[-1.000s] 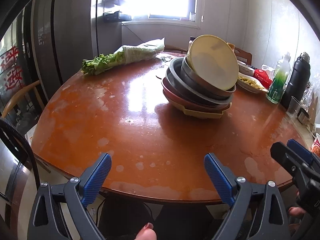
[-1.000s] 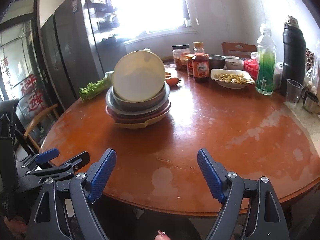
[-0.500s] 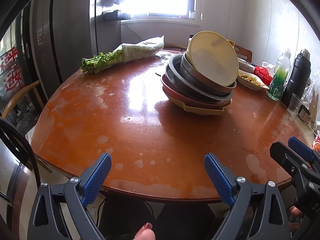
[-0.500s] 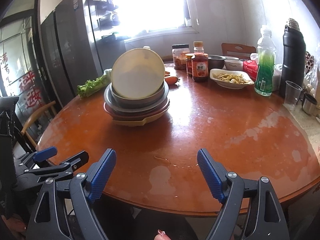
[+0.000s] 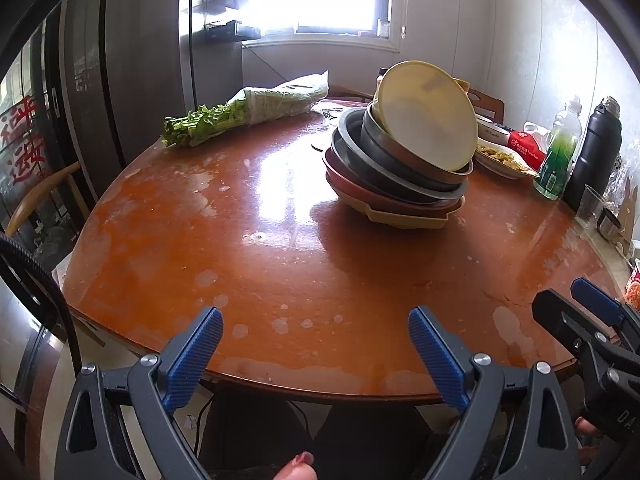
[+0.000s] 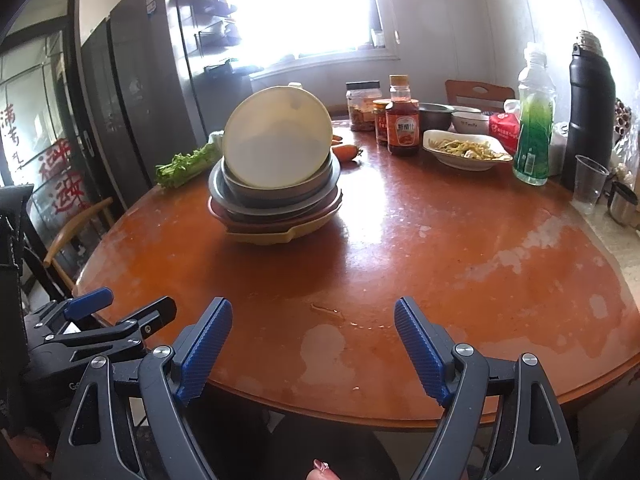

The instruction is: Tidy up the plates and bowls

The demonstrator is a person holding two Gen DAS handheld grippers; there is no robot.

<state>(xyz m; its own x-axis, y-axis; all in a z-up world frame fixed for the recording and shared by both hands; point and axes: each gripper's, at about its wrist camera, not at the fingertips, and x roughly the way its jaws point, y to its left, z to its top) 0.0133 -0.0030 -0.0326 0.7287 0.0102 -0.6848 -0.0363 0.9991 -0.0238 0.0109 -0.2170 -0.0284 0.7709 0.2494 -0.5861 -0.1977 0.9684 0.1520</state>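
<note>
Rig appearance: two hand-held clamp-type grippers, both views.

Left gripper [image 5: 316,344]: two dark grey plastic arms with triangular cut-outs, each ending in a blue ribbed pad [image 5: 195,354]; silver screw heads at the pivots. A black corrugated cable [image 5: 38,280] runs at 9 o'clock. Right gripper [image 6: 312,344]: same build, grey arms, blue ribbed pads [image 6: 206,350], silver screws. Each tool shows in the other's view, black body with a blue-tipped finger: the right at 4 o'clock with pale lettering, partly cut off; the left at 8 o'clock. A fingertip [image 5: 298,468] with dark red nail polish shows at 6 o'clock.
</note>
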